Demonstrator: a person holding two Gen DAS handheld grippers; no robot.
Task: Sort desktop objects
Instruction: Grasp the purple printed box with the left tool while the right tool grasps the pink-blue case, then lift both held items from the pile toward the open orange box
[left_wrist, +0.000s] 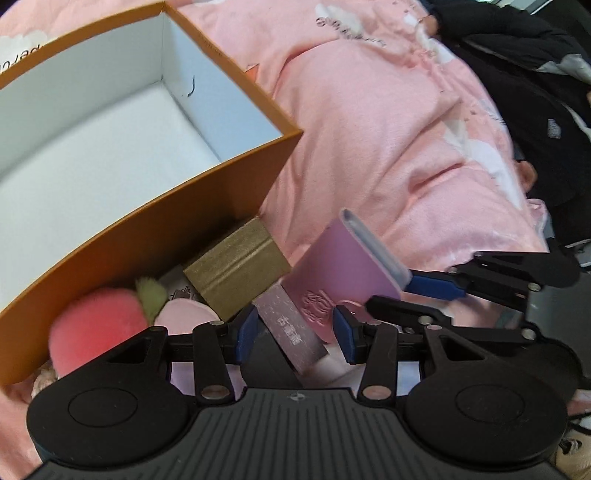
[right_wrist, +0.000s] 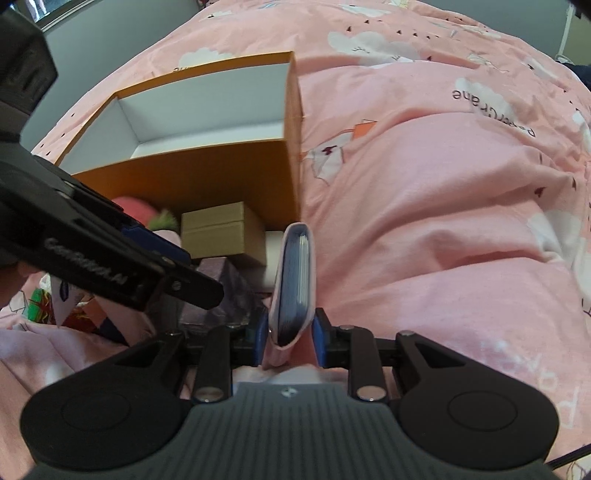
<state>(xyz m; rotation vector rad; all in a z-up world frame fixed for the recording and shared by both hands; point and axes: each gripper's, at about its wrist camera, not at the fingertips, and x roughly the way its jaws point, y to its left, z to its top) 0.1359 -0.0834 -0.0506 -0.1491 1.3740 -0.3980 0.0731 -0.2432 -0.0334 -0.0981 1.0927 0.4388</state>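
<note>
The right tool (right_wrist: 289, 341) is clamped on a pink card holder (right_wrist: 293, 280), lifted just in front of the orange box (right_wrist: 207, 181), its long axis pointing toward the box's near wall. The left tool (left_wrist: 293, 330) stands apart, empty, over a purple card (left_wrist: 291, 328) beside the box. The clutter under both tools is partly hidden.

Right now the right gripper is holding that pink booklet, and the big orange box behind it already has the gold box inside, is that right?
Not quite. The right gripper does pinch the pink booklet, but the orange box holds nothing in the part that shows. The gold box sits outside it, against its near wall, as the right wrist view shows.
</note>
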